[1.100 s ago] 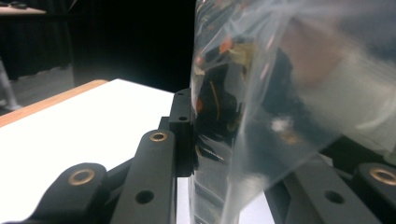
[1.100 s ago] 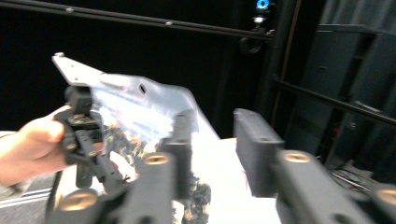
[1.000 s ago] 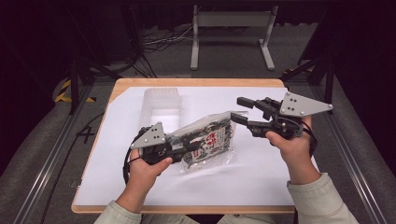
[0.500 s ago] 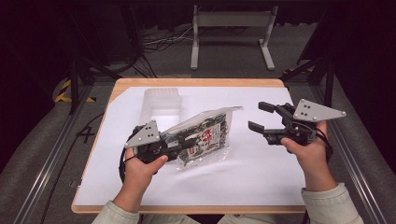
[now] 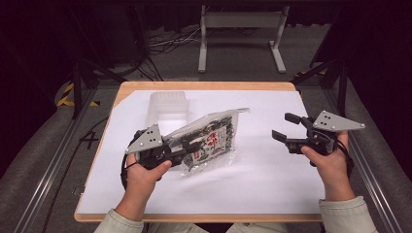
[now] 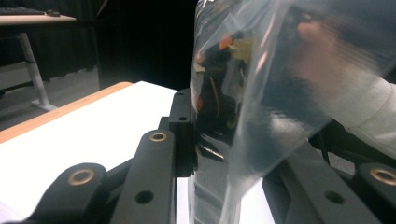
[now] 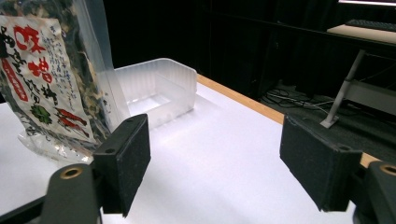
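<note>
While the left gripper [image 5: 187, 148] clamps a clear snack bag [image 5: 209, 138], the right gripper [image 5: 286, 128] hangs wide open and empty at the right of the table.

The bag, with its red-lettered label [image 7: 39, 79] and dark dried contents, is tilted up off the white sheet [image 5: 262, 179], its lower near-left end pinched between the left jaws and its sealed top edge pointing far and right. A translucent plastic tray [image 5: 168, 103] sits on the sheet at the far left, just beyond the bag. The right gripper stands well apart from the bag, its padded jaws facing left toward it.
</note>
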`<act>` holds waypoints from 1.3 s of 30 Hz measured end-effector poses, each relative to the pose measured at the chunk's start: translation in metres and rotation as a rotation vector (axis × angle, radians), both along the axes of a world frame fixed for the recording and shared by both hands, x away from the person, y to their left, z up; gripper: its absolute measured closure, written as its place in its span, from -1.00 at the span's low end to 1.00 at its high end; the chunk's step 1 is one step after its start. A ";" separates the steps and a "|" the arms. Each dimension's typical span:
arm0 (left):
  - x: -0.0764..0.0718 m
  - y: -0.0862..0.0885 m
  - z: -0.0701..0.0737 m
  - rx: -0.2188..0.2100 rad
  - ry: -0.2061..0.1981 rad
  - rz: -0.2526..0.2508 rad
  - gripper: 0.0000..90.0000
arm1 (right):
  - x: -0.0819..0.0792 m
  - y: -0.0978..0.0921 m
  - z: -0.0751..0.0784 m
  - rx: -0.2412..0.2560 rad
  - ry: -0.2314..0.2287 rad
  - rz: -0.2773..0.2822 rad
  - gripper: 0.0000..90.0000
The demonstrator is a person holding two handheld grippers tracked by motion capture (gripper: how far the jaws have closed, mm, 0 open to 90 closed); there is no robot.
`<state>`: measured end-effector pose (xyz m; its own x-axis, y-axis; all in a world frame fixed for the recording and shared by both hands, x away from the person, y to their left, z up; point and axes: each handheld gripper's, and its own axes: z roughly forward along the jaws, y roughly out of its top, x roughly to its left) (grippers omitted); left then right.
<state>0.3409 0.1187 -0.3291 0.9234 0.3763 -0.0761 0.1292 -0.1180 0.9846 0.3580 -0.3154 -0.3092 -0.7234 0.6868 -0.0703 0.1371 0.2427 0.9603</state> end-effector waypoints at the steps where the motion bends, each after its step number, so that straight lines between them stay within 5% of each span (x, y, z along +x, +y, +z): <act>1: 0.000 0.001 0.001 -0.001 -0.002 0.002 0.61 | 0.000 -0.001 -0.001 -0.001 0.000 -0.005 -0.45; 15: 0.005 0.009 0.016 -0.001 -0.036 0.031 0.60 | 0.006 -0.019 -0.017 -0.018 0.038 -0.073 -0.46; 29: 0.034 0.013 0.053 0.019 -0.057 0.101 0.60 | 0.011 -0.028 -0.027 -0.015 0.071 -0.088 -0.46; 39: 0.054 0.024 0.065 -0.003 -0.058 0.159 0.60 | 0.014 -0.030 -0.030 -0.001 0.085 -0.088 -0.46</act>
